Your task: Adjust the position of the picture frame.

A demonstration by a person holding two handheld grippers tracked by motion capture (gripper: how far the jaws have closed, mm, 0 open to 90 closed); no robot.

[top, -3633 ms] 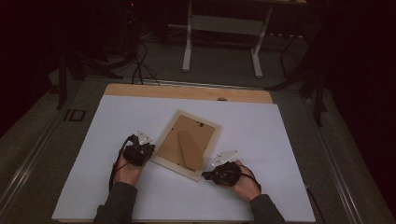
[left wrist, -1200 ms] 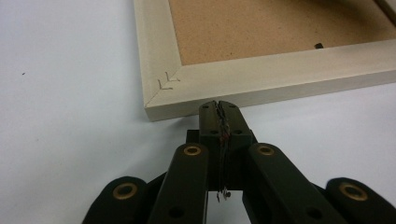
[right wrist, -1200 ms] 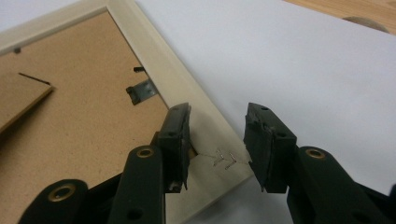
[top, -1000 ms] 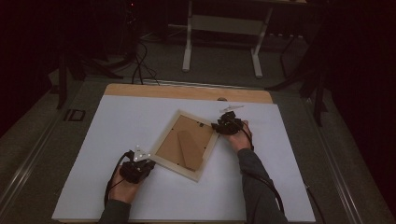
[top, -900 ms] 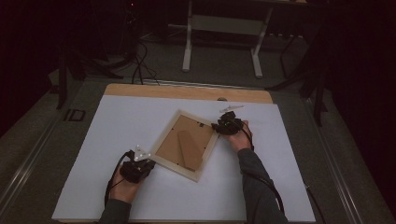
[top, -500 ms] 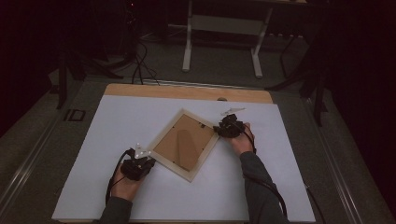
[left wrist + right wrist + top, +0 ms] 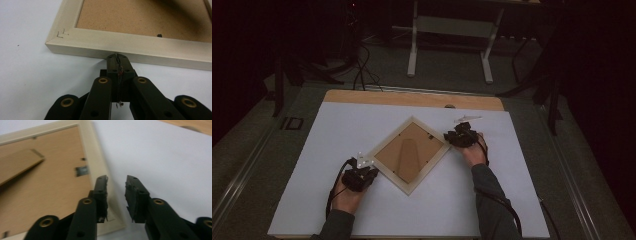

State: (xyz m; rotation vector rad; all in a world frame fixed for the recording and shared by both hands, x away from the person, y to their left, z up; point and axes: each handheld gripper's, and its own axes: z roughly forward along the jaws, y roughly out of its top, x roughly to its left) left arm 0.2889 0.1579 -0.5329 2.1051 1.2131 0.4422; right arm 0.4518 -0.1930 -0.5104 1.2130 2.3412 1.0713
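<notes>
High view: the picture frame [image 7: 411, 154] lies back-up on the white table sheet [image 7: 512, 190], between the left gripper [image 7: 360, 176] at its lower-left edge and the right gripper [image 7: 460, 136] at its right corner. Left gripper view: the jaws are fully closed, empty, their tips touching the frame's pale outer edge [image 7: 130, 53]. Right gripper view: the jaws have just been closing, stand narrowly apart and straddle the frame's rim [image 7: 100, 167] without pressing it.
</notes>
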